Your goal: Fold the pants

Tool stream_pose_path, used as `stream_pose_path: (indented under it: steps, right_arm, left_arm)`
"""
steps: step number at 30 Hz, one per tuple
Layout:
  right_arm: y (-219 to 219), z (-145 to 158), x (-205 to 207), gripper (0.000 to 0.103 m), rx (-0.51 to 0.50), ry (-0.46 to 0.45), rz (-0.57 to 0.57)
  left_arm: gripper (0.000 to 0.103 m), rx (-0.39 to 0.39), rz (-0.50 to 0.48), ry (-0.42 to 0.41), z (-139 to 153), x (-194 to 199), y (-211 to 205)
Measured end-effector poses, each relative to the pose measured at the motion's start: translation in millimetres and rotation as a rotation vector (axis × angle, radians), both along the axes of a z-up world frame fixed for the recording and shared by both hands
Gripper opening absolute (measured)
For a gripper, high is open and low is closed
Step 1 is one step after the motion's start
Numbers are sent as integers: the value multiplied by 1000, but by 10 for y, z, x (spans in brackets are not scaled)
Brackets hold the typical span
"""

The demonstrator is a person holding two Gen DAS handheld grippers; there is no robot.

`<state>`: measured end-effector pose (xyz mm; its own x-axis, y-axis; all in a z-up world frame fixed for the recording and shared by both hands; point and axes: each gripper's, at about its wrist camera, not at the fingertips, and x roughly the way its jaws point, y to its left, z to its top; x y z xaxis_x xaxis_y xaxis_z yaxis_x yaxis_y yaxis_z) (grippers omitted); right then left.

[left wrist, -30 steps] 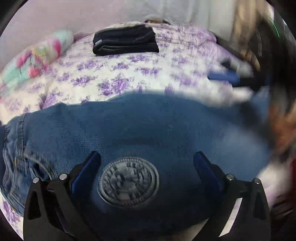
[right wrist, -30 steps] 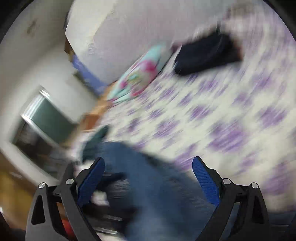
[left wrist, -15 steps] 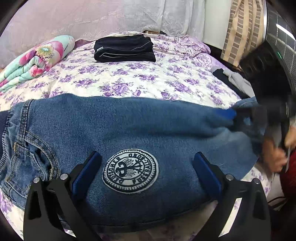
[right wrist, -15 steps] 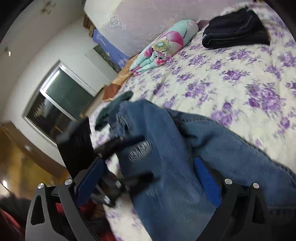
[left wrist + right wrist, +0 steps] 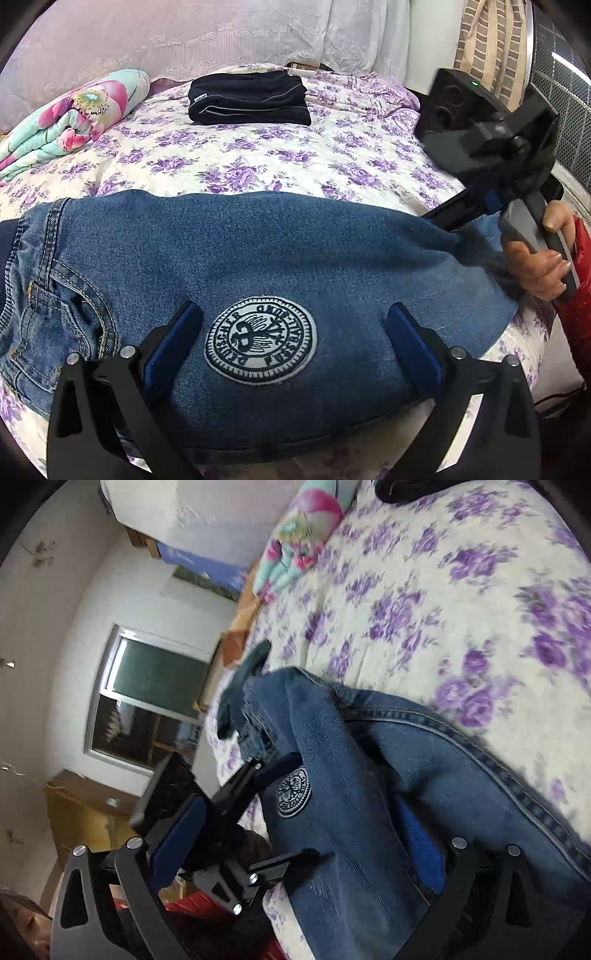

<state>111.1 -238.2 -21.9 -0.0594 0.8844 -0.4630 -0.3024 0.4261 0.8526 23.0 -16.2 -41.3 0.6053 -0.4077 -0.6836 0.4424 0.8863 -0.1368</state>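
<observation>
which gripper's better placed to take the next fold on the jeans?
Right, probably. The right gripper is already at the free end of the jeans, denim between its open fingers. The left gripper sits open mid-leg over the patch.

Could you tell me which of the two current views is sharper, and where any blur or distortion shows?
Left wrist view: sharp; the round patch on the jeans has crisp lettering, though the fisheye bows the bedspread and darkens the corners. Right wrist view: softer and tilted, with the purple flowers smeared by motion, while the jeans near the right gripper stay fairly clear.
</observation>
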Motion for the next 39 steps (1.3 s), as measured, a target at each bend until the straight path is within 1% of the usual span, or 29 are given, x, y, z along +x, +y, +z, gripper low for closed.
stream_pose_path:
  steps: [3, 5, 6, 8, 9, 10, 12, 13, 15, 17, 18, 19, 20, 22, 24, 25, 26, 28, 29, 30, 31, 32, 33, 34, 35, 36, 37, 38, 39]
  right_arm:
    - [233, -5, 145, 100, 9, 69, 49]
    - [439, -55, 296, 100, 55, 134, 110]
    - [524, -79, 368, 100, 60, 157, 111]
    - [627, -113, 496, 100, 69, 178, 62]
    - [584, -87, 512, 100, 103, 164, 19]
    - [474, -37, 523, 100, 177, 130, -50]
    - [331, -21, 521, 98, 284, 119, -100]
    - [256, -43, 496, 95, 334, 123, -117]
    - [203, -56, 462, 91, 350, 99, -137]
    - [184, -67, 471, 88, 320, 74, -145]
    - [183, -77, 495, 83, 287, 59, -156]
    - [179, -108, 522, 74, 244, 51, -162]
    - [179, -140, 538, 68, 181, 29, -165]
    - [189, -129, 529, 31, 54, -43, -157]
    - [187, -57, 457, 18, -81, -140, -163]
    - [188, 4, 395, 18, -138, -198, -168]
    - [212, 116, 277, 18, -201, -287, -170]
    - [205, 316, 69, 26, -337, -453, -197]
    - [188, 461, -58, 26, -408, -556, -212]
    - [149, 546, -142, 39, -467, -627, -230]
    - [101, 626, -199, 45, -520, -685, -268]
    - [28, 735, -265, 45, -563, -745, -344]
    - [-5, 820, -325, 45, -549, -774, -376]
    - [-13, 889, -430, 45, -479, -786, -357]
    - [20, 892, -494, 45, -458, -786, -330]
    - [101, 860, -566, 45, -464, -787, -295]
    - [242, 729, -628, 44, -480, -768, -223]
    - [356, 540, -615, 45, -489, -716, -160]
    - [448, 371, -561, 46, -512, -669, -131]
  left_arm:
    - [98, -2, 2, 0, 1, 0, -2]
    - [98, 1, 4, -1, 3, -12, -10]
    - [98, 3, 5, -2, 3, -9, -9]
    - [98, 4, 9, 0, 1, -4, -6]
    - [98, 2, 9, 0, 4, -5, -5]
    - [98, 1, 8, -1, 4, -3, 2]
    - [98, -5, 6, -7, 13, -9, 10]
    - [98, -8, 4, -10, 15, -16, 19]
    - [98, -15, 2, -9, 18, -16, 27]
    - [98, -20, 2, -6, 18, -18, 35]
    - [98, -21, 4, -5, 17, -19, 38]
    - [98, -22, 7, -3, 13, -13, 44]
    - [98, -22, 11, 0, 10, -9, 50]
    - [98, -30, 17, 1, 13, -14, 64]
    - [98, -51, 20, 2, 22, -5, 111]
    - [98, -71, 24, 3, 32, -2, 160]
    - [98, -94, 32, 4, 45, -3, 216]
    - [98, -134, 58, -2, 93, -32, 338]
    - [98, -136, 81, -15, 130, -50, 408]
    - [98, -105, 136, -47, 180, -73, 502]
    - [98, -82, 165, -67, 205, -72, 559]
    - [98, -76, 174, -76, 224, -66, 633]
    - [98, -113, 158, -58, 232, -51, 739]
    - [98, -148, 154, -40, 234, -38, 804]
    - [98, -160, 158, -34, 237, -25, 836]
    - [98, -150, 167, -39, 242, -27, 835]
    - [99, -118, 185, -52, 234, -29, 818]
    - [99, -23, 265, -80, 199, -21, 781]
    - [98, 53, 317, -101, 144, -1, 757]
